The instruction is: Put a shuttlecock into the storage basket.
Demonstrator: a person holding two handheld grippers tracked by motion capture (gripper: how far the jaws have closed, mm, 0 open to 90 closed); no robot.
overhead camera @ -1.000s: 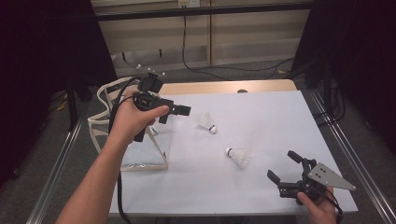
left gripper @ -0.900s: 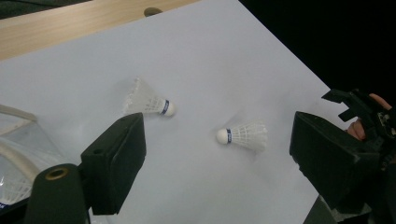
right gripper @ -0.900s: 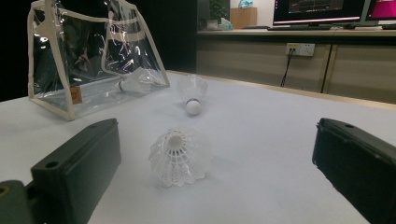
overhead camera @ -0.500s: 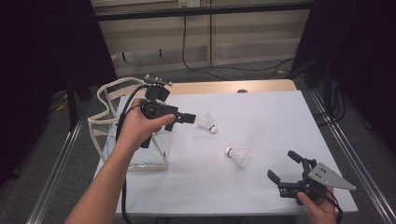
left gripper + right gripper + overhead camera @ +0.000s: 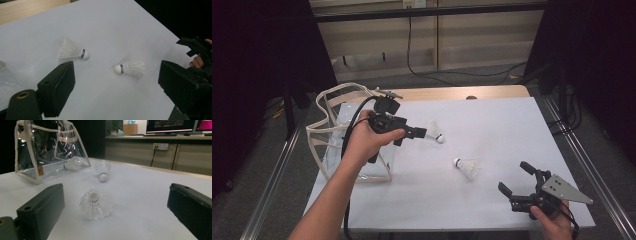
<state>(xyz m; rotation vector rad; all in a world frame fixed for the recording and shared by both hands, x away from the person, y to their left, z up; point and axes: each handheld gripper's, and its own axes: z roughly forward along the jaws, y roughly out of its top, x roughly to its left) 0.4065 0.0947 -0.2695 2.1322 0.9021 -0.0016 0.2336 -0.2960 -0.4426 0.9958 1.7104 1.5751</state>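
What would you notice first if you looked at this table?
Two white feathered shuttlecocks lie apart on the white table: the farther shuttlecock just off the tips of the open left tongs, the nearer shuttlecock toward the middle. A clear plastic bag with cream trim stands at the table's left edge with another shuttlecock inside. The black right tongs wait open near the front right corner.

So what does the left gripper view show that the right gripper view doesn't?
Left gripper view: the right tool in a hand, plus a wooden strip. Right gripper view: a clear bag with a bagged shuttlecock inside, a monitor and a wall socket. Shared: the white table with a loose shuttlecock and a second loose shuttlecock.
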